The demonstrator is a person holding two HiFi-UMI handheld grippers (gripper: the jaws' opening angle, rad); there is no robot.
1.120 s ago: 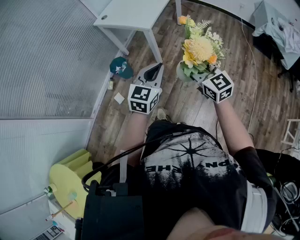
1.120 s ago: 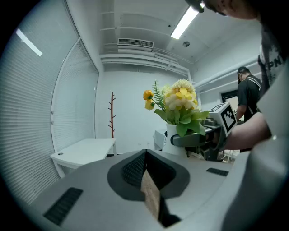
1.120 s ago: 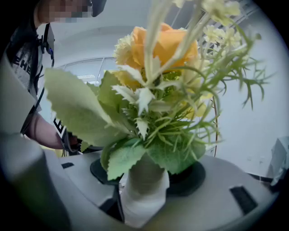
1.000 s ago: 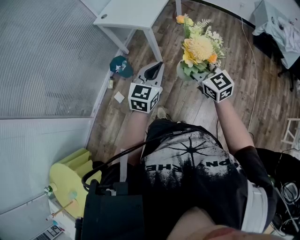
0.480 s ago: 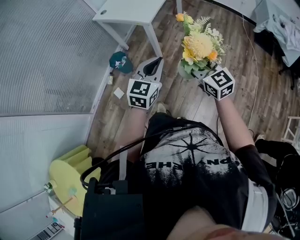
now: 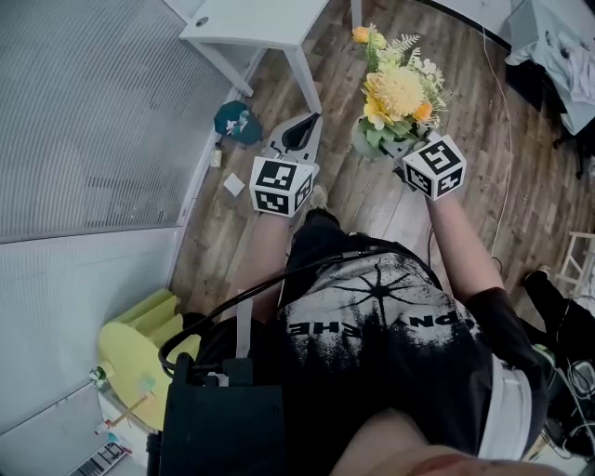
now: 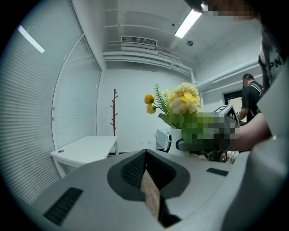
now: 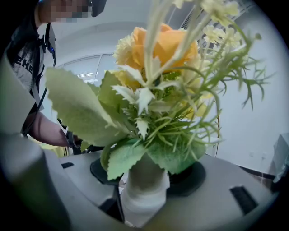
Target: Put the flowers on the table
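Observation:
A bunch of yellow and orange flowers with green leaves stands upright in a small white vase. My right gripper is shut on that vase and holds it in the air above the wooden floor. The bouquet also shows to the right in the left gripper view. My left gripper is shut with nothing between its jaws, level with the right one and to its left. The white table stands ahead and to the left, its top bare.
A teal object and a small paper scrap lie on the floor beside the table leg. A ribbed wall panel runs along the left. A yellow stool stands behind me. A cable crosses the floor at right.
The view has drifted slightly forward toward the table. Both grippers keep their places relative to each other, and the flowers stay held.

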